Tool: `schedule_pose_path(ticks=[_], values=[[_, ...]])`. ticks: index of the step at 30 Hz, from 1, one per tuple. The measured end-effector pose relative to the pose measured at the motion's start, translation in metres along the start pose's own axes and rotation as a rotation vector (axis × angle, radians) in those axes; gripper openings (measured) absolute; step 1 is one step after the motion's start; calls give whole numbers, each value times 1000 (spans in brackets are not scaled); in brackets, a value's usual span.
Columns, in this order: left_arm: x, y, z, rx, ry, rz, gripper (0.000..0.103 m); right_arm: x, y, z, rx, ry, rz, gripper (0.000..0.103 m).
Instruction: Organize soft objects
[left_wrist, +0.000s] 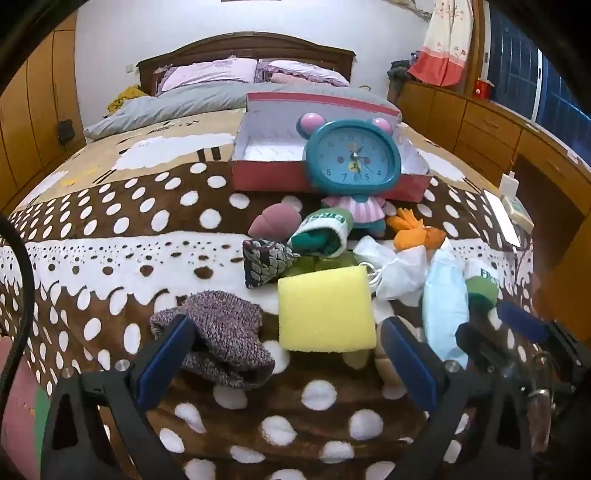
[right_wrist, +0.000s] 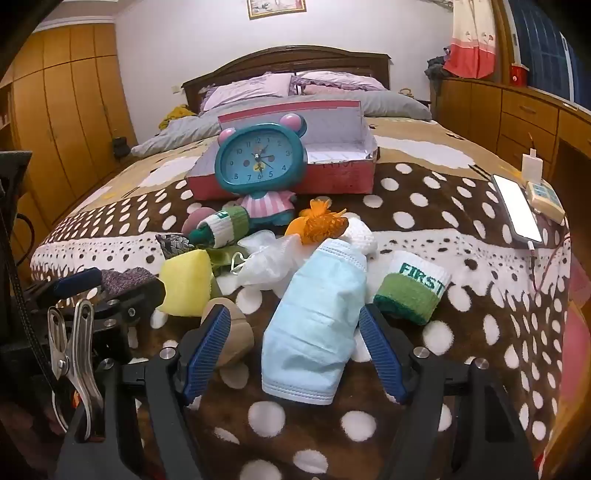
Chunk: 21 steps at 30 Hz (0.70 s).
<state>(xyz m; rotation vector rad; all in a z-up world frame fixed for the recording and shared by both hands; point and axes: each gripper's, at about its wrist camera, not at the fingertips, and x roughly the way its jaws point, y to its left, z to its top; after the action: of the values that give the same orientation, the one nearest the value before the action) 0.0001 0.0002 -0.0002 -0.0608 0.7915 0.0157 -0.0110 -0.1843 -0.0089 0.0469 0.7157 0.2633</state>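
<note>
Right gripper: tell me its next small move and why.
Probably close the right gripper on the blue face mask. The mask lies on the blanket between its open fingers, and the open red box behind the clock looks like the place for soft items.

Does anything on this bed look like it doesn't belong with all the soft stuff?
Yes: the hard teal plastic alarm clock with pink ears stands upright among the soft items, blocking the front of the open red cardboard box. A lit white-screened phone also lies near the bed's right edge.
</note>
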Motion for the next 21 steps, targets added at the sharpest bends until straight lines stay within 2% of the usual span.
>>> schedule_pose_path(ticks=[21], values=[[3, 1, -4, -1, 17, -2, 103, 0, -1, 0, 6, 9, 4, 74]])
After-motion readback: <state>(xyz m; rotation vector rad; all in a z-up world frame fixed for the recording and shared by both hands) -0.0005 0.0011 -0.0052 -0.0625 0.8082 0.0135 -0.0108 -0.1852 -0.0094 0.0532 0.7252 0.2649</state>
